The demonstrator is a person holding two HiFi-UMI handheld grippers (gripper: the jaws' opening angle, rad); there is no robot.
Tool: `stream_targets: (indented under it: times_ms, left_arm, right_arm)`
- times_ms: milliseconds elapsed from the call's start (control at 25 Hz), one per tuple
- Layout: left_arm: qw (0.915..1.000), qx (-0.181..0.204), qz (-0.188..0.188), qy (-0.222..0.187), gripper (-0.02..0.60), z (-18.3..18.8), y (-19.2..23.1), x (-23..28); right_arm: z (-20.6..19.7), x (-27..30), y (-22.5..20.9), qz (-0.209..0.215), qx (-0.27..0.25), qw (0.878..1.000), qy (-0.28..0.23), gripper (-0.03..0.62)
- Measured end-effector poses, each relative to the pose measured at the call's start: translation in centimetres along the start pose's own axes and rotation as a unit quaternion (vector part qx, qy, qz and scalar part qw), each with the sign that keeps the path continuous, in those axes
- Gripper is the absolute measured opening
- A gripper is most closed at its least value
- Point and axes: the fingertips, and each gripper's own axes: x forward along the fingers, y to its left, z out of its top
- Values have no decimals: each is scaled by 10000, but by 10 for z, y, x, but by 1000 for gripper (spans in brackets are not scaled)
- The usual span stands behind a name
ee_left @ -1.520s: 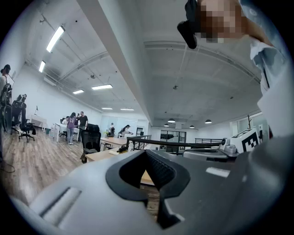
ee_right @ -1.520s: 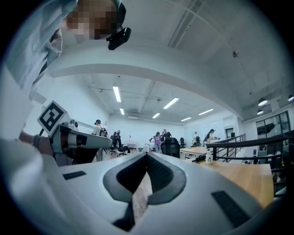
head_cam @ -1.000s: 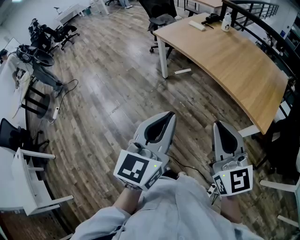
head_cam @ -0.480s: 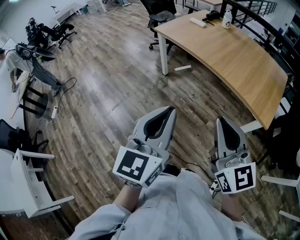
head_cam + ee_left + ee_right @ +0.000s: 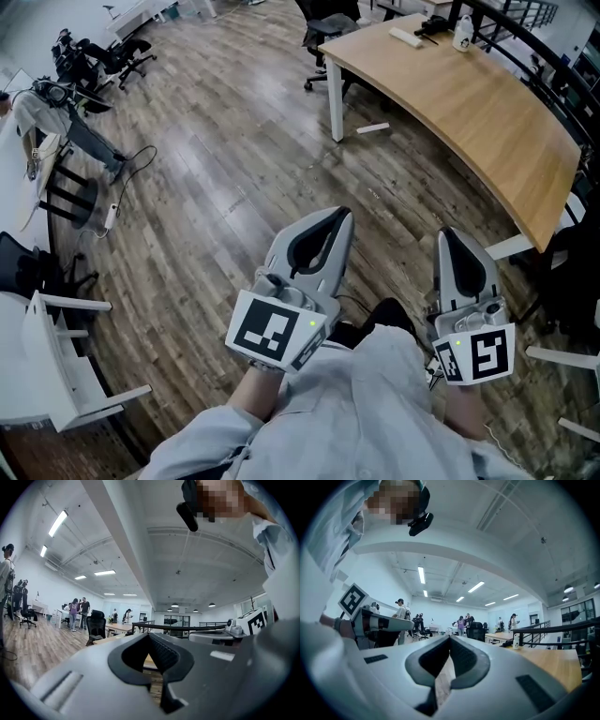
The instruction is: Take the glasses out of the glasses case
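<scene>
No glasses and no glasses case can be made out for certain. Both grippers are held level over the wooden floor, side by side in front of the person's light sleeves. In the head view my left gripper [image 5: 336, 219] is shut with nothing in it, and my right gripper [image 5: 454, 238] is likewise shut and empty. In the left gripper view the jaws [image 5: 149, 635] meet at their tips; the right gripper view shows the same [image 5: 450, 637]. At the far end of the curved wooden table [image 5: 469, 103] lie a small black thing [image 5: 433, 26], a flat white thing [image 5: 405, 37] and a white bottle [image 5: 461, 37].
A black office chair [image 5: 328, 28] stands by the table's far end. A dark railing [image 5: 534, 56] runs behind the table. White desks [image 5: 56, 375] and dark chairs [image 5: 70, 197] line the left side, with a cable [image 5: 131, 178] on the floor. Several people stand far off [image 5: 77, 611].
The head view has shifted, so the table and floor sit further right and slightly lower in frame. Both grippers keep their pose, shut and empty, and sit a little lower in the picture.
</scene>
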Motion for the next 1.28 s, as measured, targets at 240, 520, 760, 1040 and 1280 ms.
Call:
stream_targets:
  times_ms: [240, 520, 760, 1040, 1280]
  left_arm:
    - [9998, -129, 163, -44, 5, 1, 15, -9]
    - [9997, -102, 226, 32, 5, -8, 25, -3]
    - [9995, -77, 302, 1, 5, -7, 33, 20]
    - [9989, -55, 471, 12, 4, -8, 56, 59]
    - [9971, -11, 758, 68, 5, -6, 83, 95]
  right_arm:
    - [6, 7, 8, 60, -152, 9999, -6, 0]
    - [-5, 16, 1, 40, -131, 9999, 74, 0]
    - [-13, 34, -18, 121, -144, 9997, 122, 0]
    - [-32, 83, -40, 426, -67, 9988, 225, 0]
    - [-33, 132, -62, 749, -103, 9970, 179, 0]
